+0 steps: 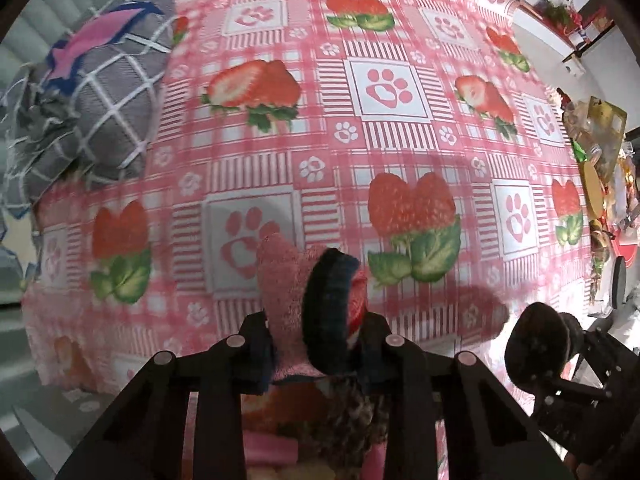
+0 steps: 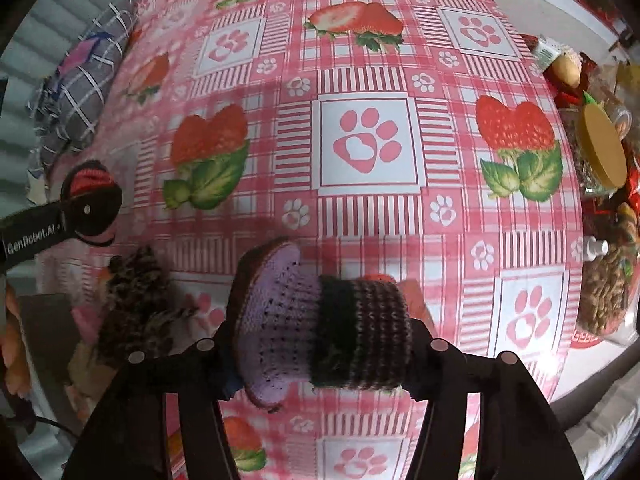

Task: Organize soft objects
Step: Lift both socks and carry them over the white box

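In the left wrist view, my left gripper is shut on a fluffy pink sock with a navy cuff and a red patch, held above the strawberry-print sheet. My right gripper is shut on a knitted lilac slipper sock with a brown sole edge and a dark striped cuff. A speckled brown fuzzy item lies on the sheet to the left of the right gripper. The left gripper also shows at the left edge of the right wrist view. The right gripper's dark load appears at lower right in the left wrist view.
A grey checked bundle with a pink patch lies at the sheet's far left. Along the right edge stand a yellow-lidded jar, a bag of nuts and other clutter. More soft items, some pink, lie under the left gripper.
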`<act>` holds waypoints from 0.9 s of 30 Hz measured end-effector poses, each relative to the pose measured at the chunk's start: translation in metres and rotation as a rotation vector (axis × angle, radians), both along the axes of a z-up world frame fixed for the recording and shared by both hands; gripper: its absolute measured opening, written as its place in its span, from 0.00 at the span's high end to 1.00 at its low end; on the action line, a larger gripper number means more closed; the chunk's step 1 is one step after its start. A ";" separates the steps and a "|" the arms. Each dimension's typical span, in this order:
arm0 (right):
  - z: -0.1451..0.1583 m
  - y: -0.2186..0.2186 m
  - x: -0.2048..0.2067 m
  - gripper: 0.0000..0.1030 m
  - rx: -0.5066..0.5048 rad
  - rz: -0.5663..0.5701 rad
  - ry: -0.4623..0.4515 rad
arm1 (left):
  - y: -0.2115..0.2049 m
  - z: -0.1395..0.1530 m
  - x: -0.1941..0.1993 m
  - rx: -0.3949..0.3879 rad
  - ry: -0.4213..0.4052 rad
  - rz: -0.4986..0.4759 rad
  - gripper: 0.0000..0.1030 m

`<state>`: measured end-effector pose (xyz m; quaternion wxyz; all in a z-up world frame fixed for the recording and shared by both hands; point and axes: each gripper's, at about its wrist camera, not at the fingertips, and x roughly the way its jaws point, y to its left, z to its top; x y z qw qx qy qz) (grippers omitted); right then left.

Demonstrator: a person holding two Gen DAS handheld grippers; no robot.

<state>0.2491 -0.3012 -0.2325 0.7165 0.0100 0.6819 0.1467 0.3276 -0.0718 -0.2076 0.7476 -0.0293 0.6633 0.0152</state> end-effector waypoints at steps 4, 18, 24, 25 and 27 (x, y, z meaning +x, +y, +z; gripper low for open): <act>0.011 -0.007 -0.011 0.42 0.021 -0.015 0.015 | -0.001 0.019 -0.024 -0.001 -0.025 -0.013 0.67; 0.039 -0.027 -0.051 0.42 0.038 -0.071 0.029 | -0.051 0.063 -0.055 -0.022 -0.099 -0.151 0.67; 0.050 -0.033 -0.071 0.42 0.035 -0.098 0.035 | -0.087 0.078 -0.077 -0.055 -0.114 -0.252 0.67; 0.052 -0.037 -0.075 0.42 0.037 -0.107 0.038 | -0.092 0.082 -0.081 -0.064 -0.115 -0.268 0.67; 0.056 -0.043 -0.084 0.42 0.042 -0.127 0.047 | -0.101 0.088 -0.091 -0.079 -0.120 -0.296 0.67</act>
